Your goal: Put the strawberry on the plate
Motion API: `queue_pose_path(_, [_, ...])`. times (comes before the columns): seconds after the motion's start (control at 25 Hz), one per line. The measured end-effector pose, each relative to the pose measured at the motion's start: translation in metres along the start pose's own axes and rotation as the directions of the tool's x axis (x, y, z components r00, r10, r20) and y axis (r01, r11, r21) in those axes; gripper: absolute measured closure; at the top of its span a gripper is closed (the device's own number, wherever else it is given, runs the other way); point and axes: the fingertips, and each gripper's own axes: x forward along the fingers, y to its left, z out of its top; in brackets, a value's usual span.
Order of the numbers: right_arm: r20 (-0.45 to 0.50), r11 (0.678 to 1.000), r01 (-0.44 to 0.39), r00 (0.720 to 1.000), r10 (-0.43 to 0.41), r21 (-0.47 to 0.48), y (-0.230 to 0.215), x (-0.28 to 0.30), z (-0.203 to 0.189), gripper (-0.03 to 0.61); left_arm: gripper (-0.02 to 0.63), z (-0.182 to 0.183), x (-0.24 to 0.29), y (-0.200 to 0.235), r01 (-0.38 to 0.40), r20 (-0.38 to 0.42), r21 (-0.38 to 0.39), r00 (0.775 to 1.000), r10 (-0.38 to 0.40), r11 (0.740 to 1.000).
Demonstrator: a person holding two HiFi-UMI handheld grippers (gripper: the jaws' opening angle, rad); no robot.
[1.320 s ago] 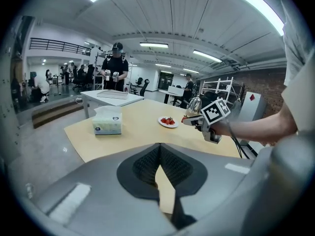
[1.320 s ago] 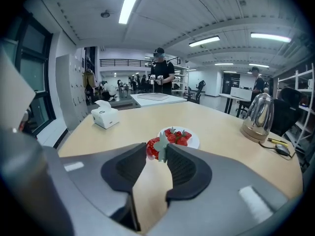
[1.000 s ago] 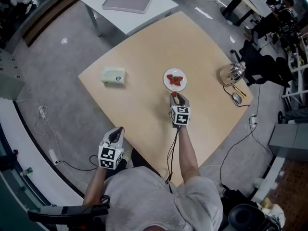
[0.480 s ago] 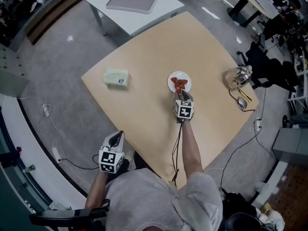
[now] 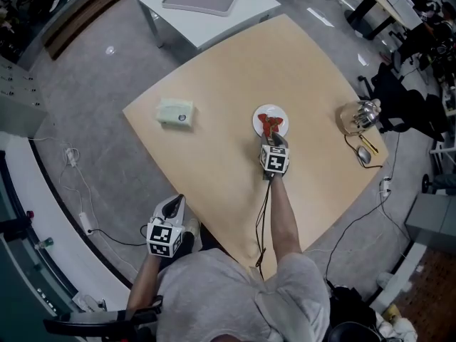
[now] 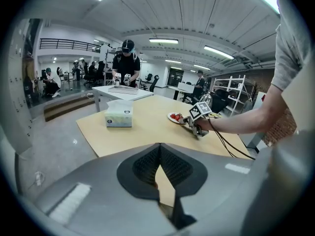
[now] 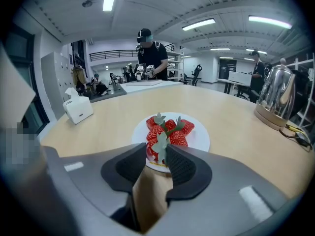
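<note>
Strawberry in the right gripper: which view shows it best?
Right gripper view: the strawberry fills the gap between the jaws, close up, over the plate rim. In the head view the right gripper mostly covers it. The left gripper view shows only distant red specks.

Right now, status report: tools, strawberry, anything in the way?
Left tool shut, empty, clear of the table. Right tool shut on strawberry, over plate's near edge. Other strawberries on plate; nothing blocking.
</note>
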Motion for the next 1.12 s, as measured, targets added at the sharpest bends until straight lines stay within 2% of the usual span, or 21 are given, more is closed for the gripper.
queue_pose_path(0.32, [0.000, 1.000, 0.027, 1.000, -0.027, -0.002, -0.003, 0.001, -0.001, 0.433, 0.594, -0.002, -0.001, 0.002, -0.015, -0.006, -0.016, 1.000, 0.015, 1.000])
queue_pose_path(0.72, [0.019, 0.999, 0.041, 0.999, -0.042, 0.018, -0.004, -0.007, -0.003, 0.390, 0.594, 0.000, -0.004, 0.001, -0.011, -0.007, -0.002, 1.000, 0.011, 1.000])
queue_pose_path(1.0, [0.049, 0.999, 0.033, 0.998, -0.034, 0.019, -0.002, -0.024, 0.000, 0.391, 0.594, 0.005, -0.005, -0.003, -0.002, 0.011, 0.021, 1.000, 0.002, 1.000])
queue_pose_path(1.12, [0.077, 0.999, 0.037, 0.996, -0.038, 0.015, 0.000, -0.038, 0.005, 0.417, 0.594, 0.011, -0.006, -0.004, 0.004, 0.022, 0.031, 1.000, -0.005, 1.000])
